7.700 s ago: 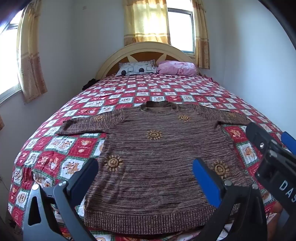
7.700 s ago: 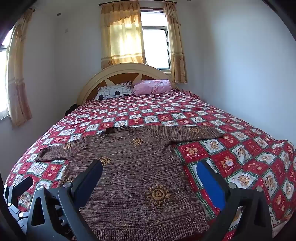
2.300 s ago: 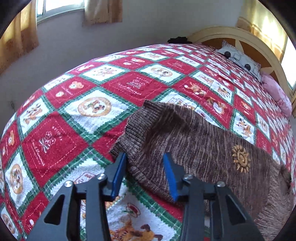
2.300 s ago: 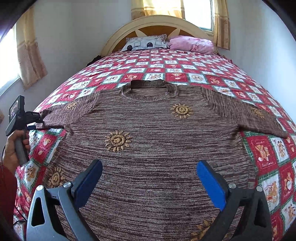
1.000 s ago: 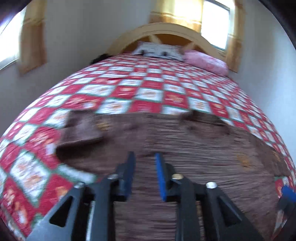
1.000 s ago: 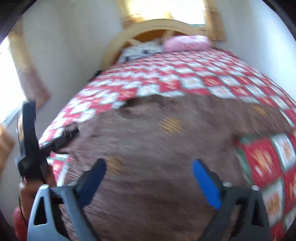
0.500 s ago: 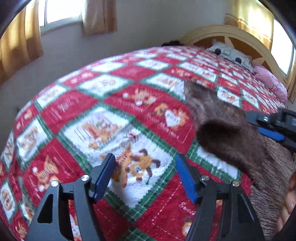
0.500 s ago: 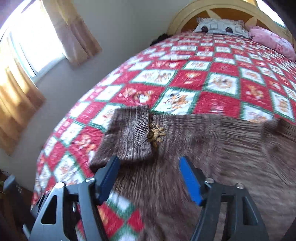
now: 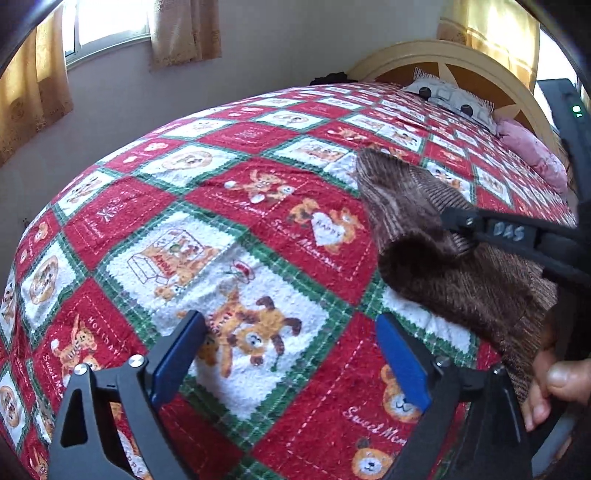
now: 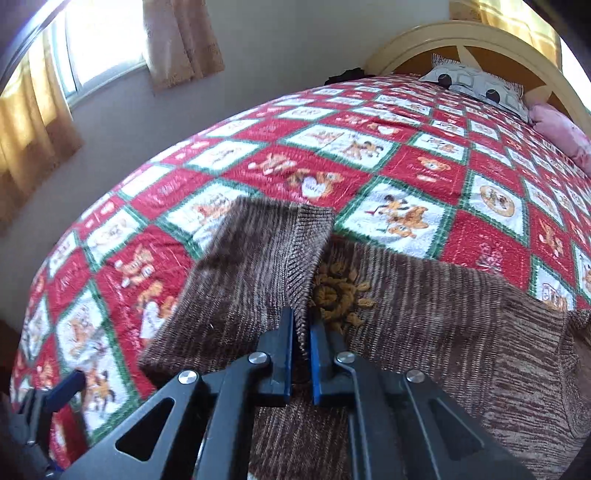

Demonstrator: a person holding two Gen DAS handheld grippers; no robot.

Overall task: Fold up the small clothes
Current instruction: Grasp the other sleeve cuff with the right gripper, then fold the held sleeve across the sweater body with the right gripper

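Observation:
A brown knit sweater (image 10: 424, 317) with orange sun patches lies on the red patchwork bedspread (image 9: 229, 258). Its left sleeve (image 10: 258, 266) is folded back over itself. In the right wrist view my right gripper (image 10: 303, 332) is shut on the edge of that folded sleeve, next to a sun patch (image 10: 336, 295). The left wrist view shows the same gripper (image 9: 448, 218) pinching the raised sleeve (image 9: 417, 221) from the right. My left gripper (image 9: 291, 354) hovers over bare bedspread to the sleeve's left. Its jaws are opening, with nothing between them.
A patterned pillow (image 10: 476, 85) and a pink pillow (image 10: 561, 129) lie by the cream headboard (image 10: 480, 37). A wall with curtained windows (image 9: 181, 33) runs along the bed's left edge. A hand (image 9: 554, 384) shows at the lower right of the left wrist view.
Both grippers swung from the sweater's body to its left sleeve. My right gripper closed on the folded sleeve's edge and lifted it a little. My left gripper's jaws spread wider over the bedspread.

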